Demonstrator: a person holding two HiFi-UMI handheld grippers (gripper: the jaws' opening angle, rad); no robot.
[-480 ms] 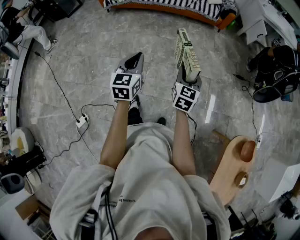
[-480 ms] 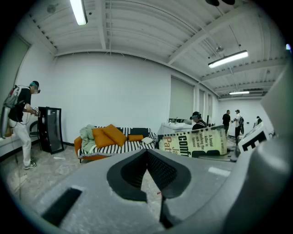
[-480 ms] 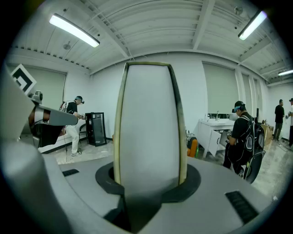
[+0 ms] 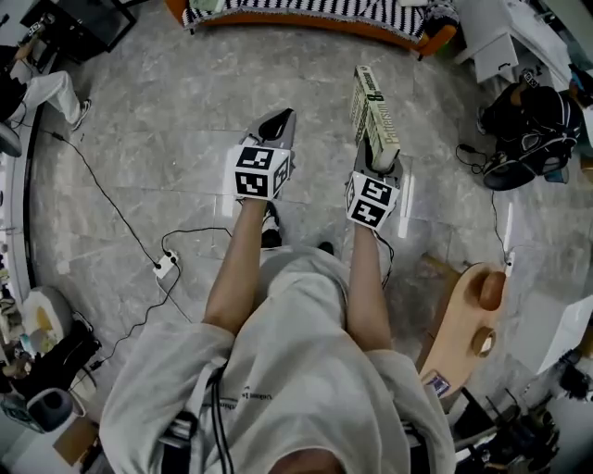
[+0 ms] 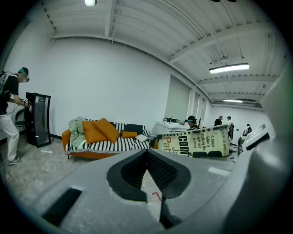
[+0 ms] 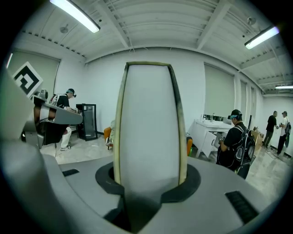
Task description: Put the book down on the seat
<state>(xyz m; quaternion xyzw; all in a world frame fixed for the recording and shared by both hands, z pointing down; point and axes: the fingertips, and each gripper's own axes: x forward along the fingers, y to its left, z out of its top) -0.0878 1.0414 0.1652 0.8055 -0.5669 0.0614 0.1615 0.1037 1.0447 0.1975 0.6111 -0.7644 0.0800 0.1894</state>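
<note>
A thick book [image 4: 372,104] with a pale green cover stands upright in my right gripper [image 4: 378,155], jaws shut on its lower end. In the right gripper view the white page block [image 6: 149,128] fills the gap between the jaws. My left gripper [image 4: 278,123] hangs beside it, to the left, shut and empty, its pads meeting at the tip [image 5: 147,153]. The left gripper view shows the book's spine [image 5: 197,142] lying sideways at the right. The seat is an orange sofa [image 4: 306,11] with a striped cover, on the floor ahead of both grippers; it also shows in the left gripper view as the sofa [image 5: 105,144] with orange cushions.
A wooden stool [image 4: 468,324] stands at my right. A power strip [image 4: 165,266] and its cable lie on the grey floor at left. Black bags [image 4: 528,130] sit at the far right by a white table [image 4: 500,37]. A person [image 5: 9,114] stands by a black cabinet [image 5: 36,119].
Both grippers sit slightly lower in the head view and the sofa edge has come a little nearer. The book stays in the right gripper.
</note>
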